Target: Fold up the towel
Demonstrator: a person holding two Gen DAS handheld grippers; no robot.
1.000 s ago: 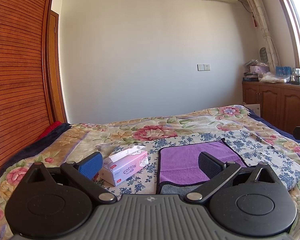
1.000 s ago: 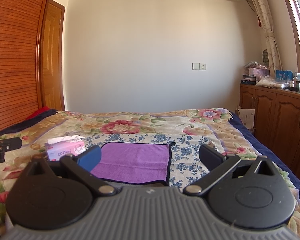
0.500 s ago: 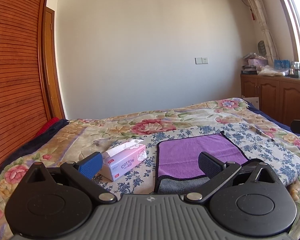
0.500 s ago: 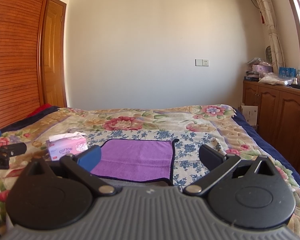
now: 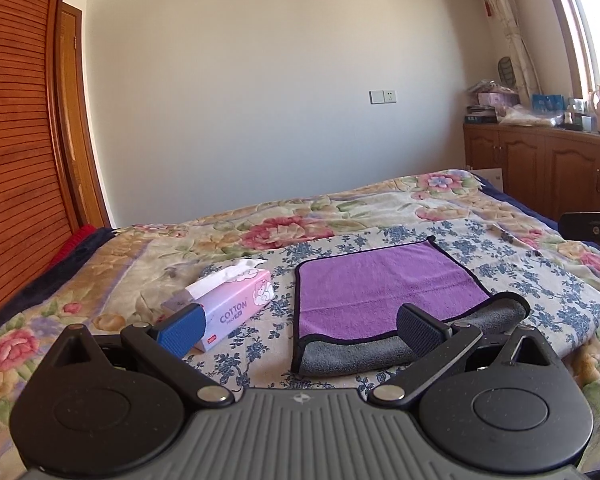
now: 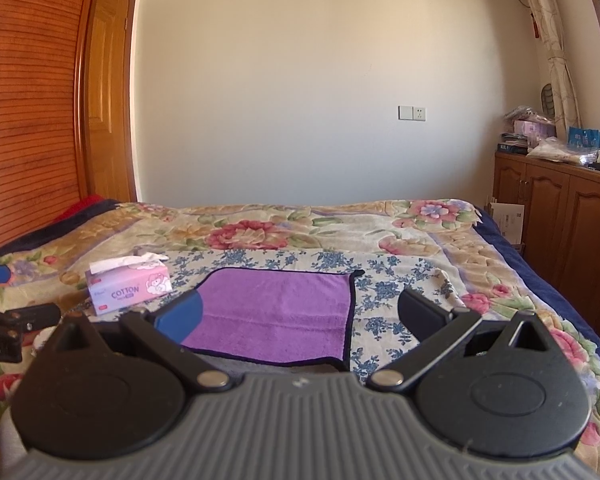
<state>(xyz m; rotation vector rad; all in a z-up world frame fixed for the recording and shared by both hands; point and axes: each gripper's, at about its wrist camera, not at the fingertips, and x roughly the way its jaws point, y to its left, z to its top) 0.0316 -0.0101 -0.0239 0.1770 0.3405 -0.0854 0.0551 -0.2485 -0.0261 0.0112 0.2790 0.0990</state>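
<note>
Bed (image 5: 228, 240) | towel (image 5: 380, 288) flat, ahead of parted left tongs (image 5: 300, 326)

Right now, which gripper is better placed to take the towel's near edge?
Left, probably. The left gripper is open, its fingers over the purple towel's curled grey near edge. The right gripper is open near the right corner.

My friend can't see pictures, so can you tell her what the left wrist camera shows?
An open, empty claw hovers low over a purple towel spread on a flowery bedspread, its near edge turned up to show grey. A pink tissue box sits just left of the towel, with a white wall and wooden cabinets behind.
</note>
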